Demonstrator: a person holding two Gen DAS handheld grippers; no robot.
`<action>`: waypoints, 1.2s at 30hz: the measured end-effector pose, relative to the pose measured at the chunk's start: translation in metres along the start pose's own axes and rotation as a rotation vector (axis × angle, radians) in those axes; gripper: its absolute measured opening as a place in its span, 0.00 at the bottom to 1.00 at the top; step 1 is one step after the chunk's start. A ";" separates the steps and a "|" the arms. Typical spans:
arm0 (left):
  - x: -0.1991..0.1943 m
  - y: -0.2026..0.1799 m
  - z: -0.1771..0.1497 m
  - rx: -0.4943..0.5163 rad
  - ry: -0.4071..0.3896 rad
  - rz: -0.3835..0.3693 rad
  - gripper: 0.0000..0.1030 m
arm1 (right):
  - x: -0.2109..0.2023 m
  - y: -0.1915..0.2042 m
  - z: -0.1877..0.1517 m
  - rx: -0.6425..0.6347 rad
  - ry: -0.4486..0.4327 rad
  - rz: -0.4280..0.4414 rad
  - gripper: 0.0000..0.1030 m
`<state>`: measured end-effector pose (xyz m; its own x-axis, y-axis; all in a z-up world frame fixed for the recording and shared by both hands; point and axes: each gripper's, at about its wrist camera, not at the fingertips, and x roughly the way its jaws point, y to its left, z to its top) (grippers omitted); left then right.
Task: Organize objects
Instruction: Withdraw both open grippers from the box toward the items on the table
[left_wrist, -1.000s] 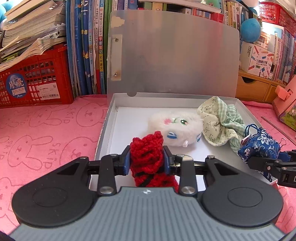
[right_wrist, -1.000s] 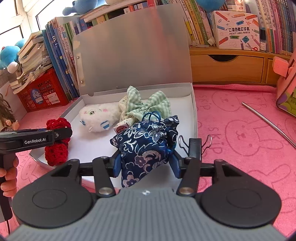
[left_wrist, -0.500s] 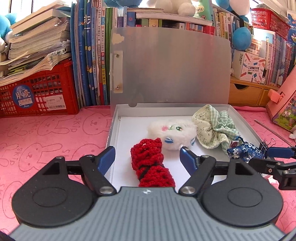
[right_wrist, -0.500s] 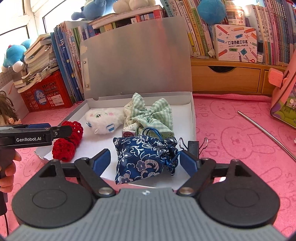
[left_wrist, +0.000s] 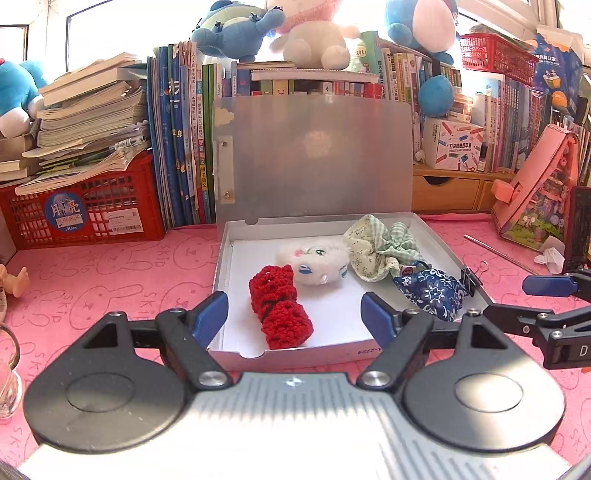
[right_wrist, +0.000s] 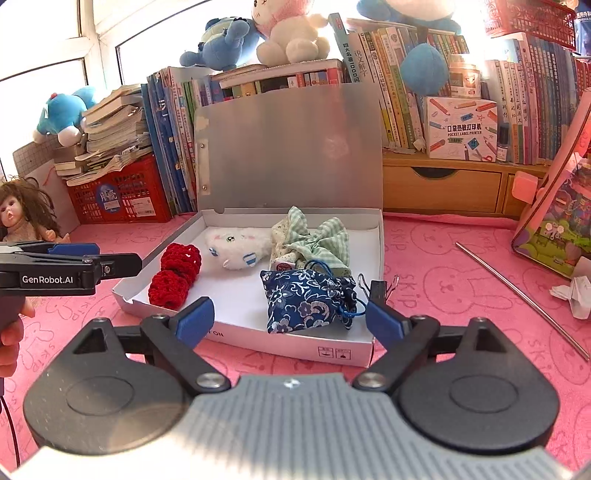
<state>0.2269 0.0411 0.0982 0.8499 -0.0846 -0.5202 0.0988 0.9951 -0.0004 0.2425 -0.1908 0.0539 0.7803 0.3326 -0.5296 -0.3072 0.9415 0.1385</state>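
Both grippers back, apparently clear of box (left_wrist: 439, 240).

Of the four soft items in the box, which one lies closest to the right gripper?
The blue floral pouch, at the box's near right corner, just ahead of the open right gripper. The other three lie farther back or left.

White box (left_wrist: 236, 354) with grey lid (left_wrist: 314, 158). Inside: red crochet piece (left_wrist: 280, 306) at 9 o'clock; white plush (left_wrist: 314, 262) with blue marks; green gingham scrunchie (left_wrist: 380, 247); navy pouch (left_wrist: 432, 291), white floral print, at 3 o'clock. Pink desk (left_wrist: 110, 280), rabbit outlines. Red crate (left_wrist: 85, 210). Blue finger pads (left_wrist: 210, 314).
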 end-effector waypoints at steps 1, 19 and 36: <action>-0.007 -0.002 -0.003 0.002 -0.005 -0.004 0.80 | -0.007 0.002 -0.002 -0.008 -0.004 -0.001 0.91; -0.133 -0.031 -0.079 -0.036 -0.084 -0.107 0.81 | -0.106 0.032 -0.063 -0.021 -0.060 0.024 0.94; -0.168 -0.044 -0.154 -0.008 -0.100 -0.067 0.81 | -0.145 0.065 -0.126 -0.116 -0.088 0.009 0.96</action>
<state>0.0003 0.0189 0.0538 0.8887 -0.1549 -0.4314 0.1533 0.9874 -0.0389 0.0405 -0.1852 0.0339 0.8205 0.3492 -0.4525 -0.3714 0.9275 0.0424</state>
